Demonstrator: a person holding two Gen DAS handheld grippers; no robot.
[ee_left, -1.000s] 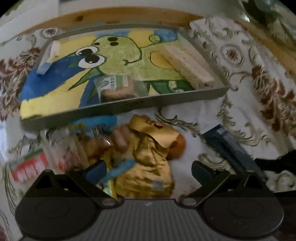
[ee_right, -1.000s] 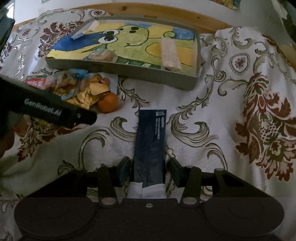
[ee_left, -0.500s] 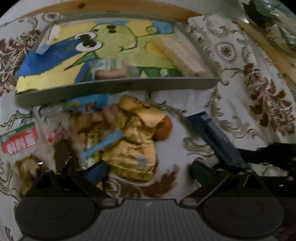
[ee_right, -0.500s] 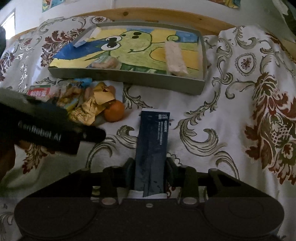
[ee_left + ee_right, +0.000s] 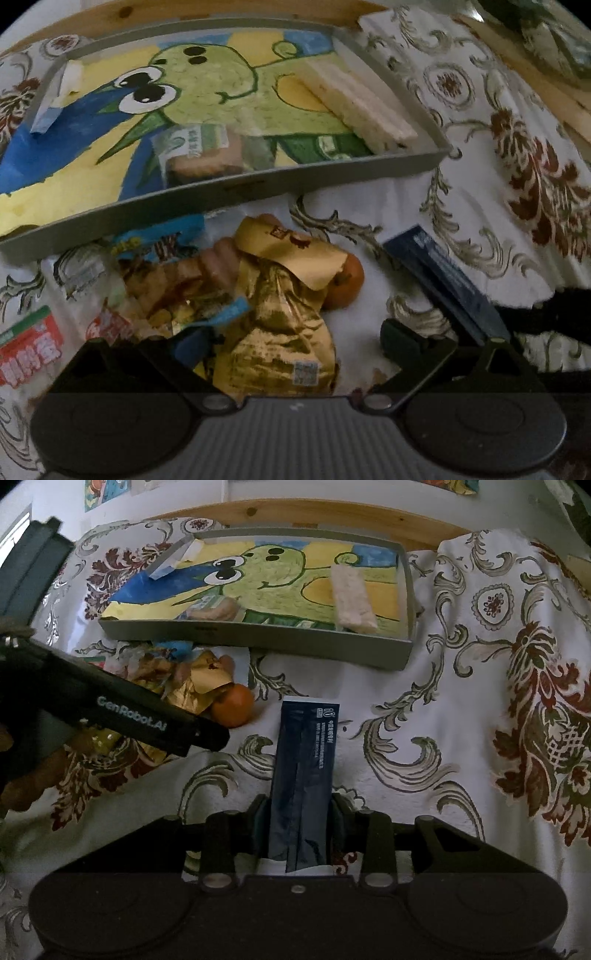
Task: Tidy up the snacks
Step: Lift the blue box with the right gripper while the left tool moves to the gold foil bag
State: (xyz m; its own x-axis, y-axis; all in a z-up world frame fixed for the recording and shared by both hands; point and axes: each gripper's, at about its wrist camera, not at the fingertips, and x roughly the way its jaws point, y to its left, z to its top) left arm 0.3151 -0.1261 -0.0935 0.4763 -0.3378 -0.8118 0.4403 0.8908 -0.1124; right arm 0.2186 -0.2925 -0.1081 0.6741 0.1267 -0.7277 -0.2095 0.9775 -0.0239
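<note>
A heap of snack packets lies on the patterned cloth in front of a grey tray (image 5: 258, 184) with a cartoon dinosaur floor. My left gripper (image 5: 295, 339) hovers over the heap. Its jaws are closing with a crinkled gold packet (image 5: 280, 314) between them, and the pads stand clear of it. An orange (image 5: 349, 280) rests against the gold packet. My right gripper (image 5: 300, 812) is shut on the near end of a long dark blue box (image 5: 304, 753), whose far end points at the tray (image 5: 258, 638). One left finger (image 5: 155, 720) crosses the right wrist view.
Inside the tray lie a pale wafer pack (image 5: 351, 598) on the right, a clear biscuit pack (image 5: 207, 151) at the front wall and a small blue-white packet (image 5: 55, 99) in the far left corner. A red-green packet (image 5: 26, 343) lies left of the heap. A wooden edge runs behind the tray.
My right gripper's jaws have closed onto the dark blue box. The left gripper shifted over the heap and its jaws narrowed a little around the gold packet.
</note>
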